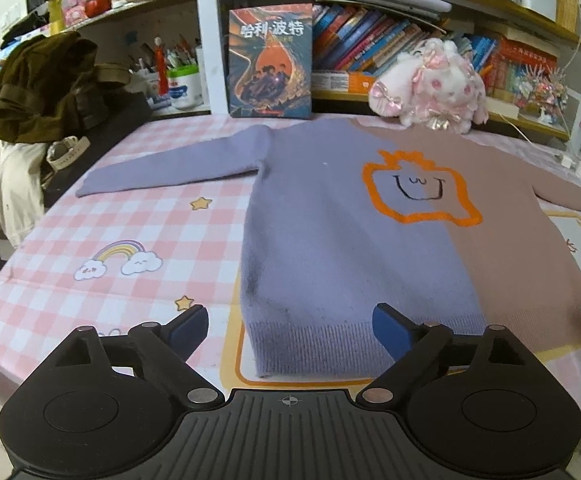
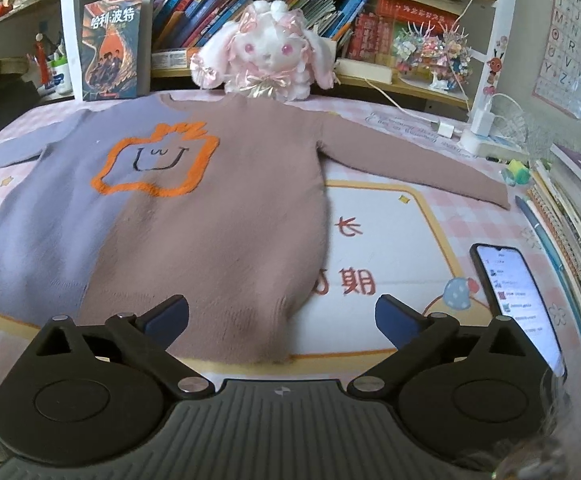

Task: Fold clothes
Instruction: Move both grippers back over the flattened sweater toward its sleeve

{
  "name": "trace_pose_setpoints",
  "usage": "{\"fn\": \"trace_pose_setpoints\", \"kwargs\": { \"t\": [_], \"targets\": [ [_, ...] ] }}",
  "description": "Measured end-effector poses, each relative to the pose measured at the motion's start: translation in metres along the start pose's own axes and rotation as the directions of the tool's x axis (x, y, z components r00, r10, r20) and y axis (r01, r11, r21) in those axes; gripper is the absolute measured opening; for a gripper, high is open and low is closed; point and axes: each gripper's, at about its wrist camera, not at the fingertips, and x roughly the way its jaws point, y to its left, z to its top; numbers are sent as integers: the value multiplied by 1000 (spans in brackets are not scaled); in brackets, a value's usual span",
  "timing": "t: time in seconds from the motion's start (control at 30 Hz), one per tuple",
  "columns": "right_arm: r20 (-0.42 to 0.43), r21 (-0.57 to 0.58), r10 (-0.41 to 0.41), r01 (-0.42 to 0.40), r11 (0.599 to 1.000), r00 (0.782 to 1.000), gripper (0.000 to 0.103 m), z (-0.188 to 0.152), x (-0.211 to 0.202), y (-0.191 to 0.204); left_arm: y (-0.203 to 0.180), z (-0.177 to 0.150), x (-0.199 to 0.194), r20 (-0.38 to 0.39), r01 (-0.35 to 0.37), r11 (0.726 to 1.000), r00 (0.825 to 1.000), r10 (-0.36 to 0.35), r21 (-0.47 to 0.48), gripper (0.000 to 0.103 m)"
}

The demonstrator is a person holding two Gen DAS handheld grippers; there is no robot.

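A white-and-pink plush rabbit (image 2: 268, 54) touches the far collar of the flat purple-and-mauve knitted sweater (image 2: 194, 216); a lit black smartphone (image 2: 518, 300) lies right; left gripper (image 1: 288, 330) and right gripper (image 2: 282, 320) gape empty

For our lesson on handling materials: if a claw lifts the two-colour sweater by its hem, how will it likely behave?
The sweater looks like soft knit lying flat on the table, so it would probably droop and fold, not stay stiff. Its spread sleeves would likely trail and drag. The fuzzy surface suggests it grips rather than slips, and it seems light for its size.
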Motion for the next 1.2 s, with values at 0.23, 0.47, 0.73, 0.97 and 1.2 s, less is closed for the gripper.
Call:
{"fn": "trace_pose_setpoints", "kwargs": {
  "t": [0.23,0.47,0.73,0.97,1.2],
  "targets": [
    [-8,18,-30,30,999,1000,101,1,-1,17,11,3,12,-7,74,997,997,-74,32,92],
    [-21,77,-104,105,992,994,101,4,0,54,40,12,31,-24,187,974,982,-185,125,92],
    [-36,129,-183,186,974,982,101,10,-2,120,90,29,56,-34,290,936,957,-289,201,92],
    [-54,177,-242,248,952,969,101,9,-1,166,134,38,80,-45,311,931,950,-308,193,92],
    [-77,198,-275,285,938,958,101,12,3,192,166,42,95,-48,309,936,951,-306,166,93]
  ]
}}
